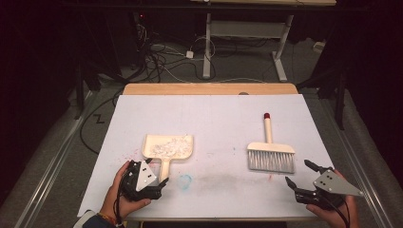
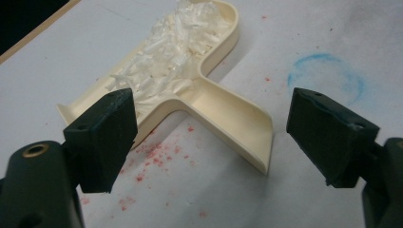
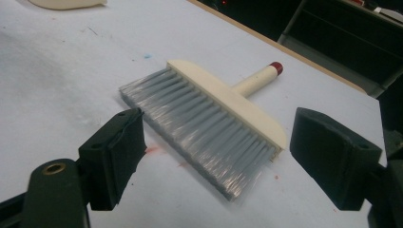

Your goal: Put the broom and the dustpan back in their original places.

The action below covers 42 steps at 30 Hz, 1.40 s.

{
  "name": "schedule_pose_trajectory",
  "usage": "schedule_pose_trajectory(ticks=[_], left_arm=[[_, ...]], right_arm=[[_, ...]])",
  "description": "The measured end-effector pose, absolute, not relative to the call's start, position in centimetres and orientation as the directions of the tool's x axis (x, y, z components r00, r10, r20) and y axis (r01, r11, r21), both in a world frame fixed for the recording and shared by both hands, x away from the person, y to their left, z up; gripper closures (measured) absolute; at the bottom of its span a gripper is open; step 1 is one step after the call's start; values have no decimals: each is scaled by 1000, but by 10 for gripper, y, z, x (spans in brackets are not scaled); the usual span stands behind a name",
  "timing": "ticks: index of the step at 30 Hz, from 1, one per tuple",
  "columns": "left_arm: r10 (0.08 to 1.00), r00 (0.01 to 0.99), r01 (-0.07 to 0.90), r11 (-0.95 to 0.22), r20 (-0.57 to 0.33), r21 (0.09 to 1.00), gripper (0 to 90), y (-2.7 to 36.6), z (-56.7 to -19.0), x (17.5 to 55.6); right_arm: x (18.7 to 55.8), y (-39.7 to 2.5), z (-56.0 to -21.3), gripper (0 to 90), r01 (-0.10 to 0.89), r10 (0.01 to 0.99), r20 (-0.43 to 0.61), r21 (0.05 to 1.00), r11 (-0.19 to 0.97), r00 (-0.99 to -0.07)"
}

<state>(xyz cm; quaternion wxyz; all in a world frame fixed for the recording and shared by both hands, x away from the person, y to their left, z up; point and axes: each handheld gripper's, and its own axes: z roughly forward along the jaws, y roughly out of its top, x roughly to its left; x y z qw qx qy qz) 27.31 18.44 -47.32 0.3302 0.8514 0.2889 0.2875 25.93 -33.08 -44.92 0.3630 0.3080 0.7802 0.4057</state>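
From above, we see our left gripper [image 1: 151,183] beside the dustpan [image 1: 168,147]'s handle and our right gripper [image 1: 300,174] near the brush [image 1: 270,154]. Each gripper view shows wide-open, empty jaws: the left straddles the dustpan handle [image 2: 237,123], the right faces the brush [image 3: 209,123].

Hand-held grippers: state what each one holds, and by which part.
Nothing is held. The left hand-held gripper is open near the cream plastic dustpan's handle; the right hand-held gripper is open beside the grey-bristled brush.

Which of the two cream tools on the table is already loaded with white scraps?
The dustpan, by the left tongs: its tray holds a pile of white scraps. The brush, by the right tongs, carries only grey bristles.
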Motion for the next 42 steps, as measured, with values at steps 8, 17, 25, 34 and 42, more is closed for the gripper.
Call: schedule_pose_trajectory(ticks=[8, 17, 25, 34, 42], left_arm=[[674, 676, 297, -619, 298, 727, 169, 184, -473, 273], [673, 677, 296, -620, 298, 727, 169, 182, -473, 274], [674, 676, 296, -618, 298, 729, 168, 182, -473, 274], [676, 673, 297, -618, 300, 728, 168, 184, -474, 274], [684, 665, 299, -611, 299, 733, 168, 183, -472, 277]], right_arm=[[255, -326, -448, 199, 178, 774, -351, 845, 505, -527], [254, -327, -448, 199, 176, 771, -351, 845, 506, -531], [254, -324, -449, 199, 174, 769, -349, 845, 505, -536], [253, -321, -448, 200, 176, 766, -351, 842, 510, -539], [256, -322, -451, 199, 175, 759, -352, 839, 515, -547]])
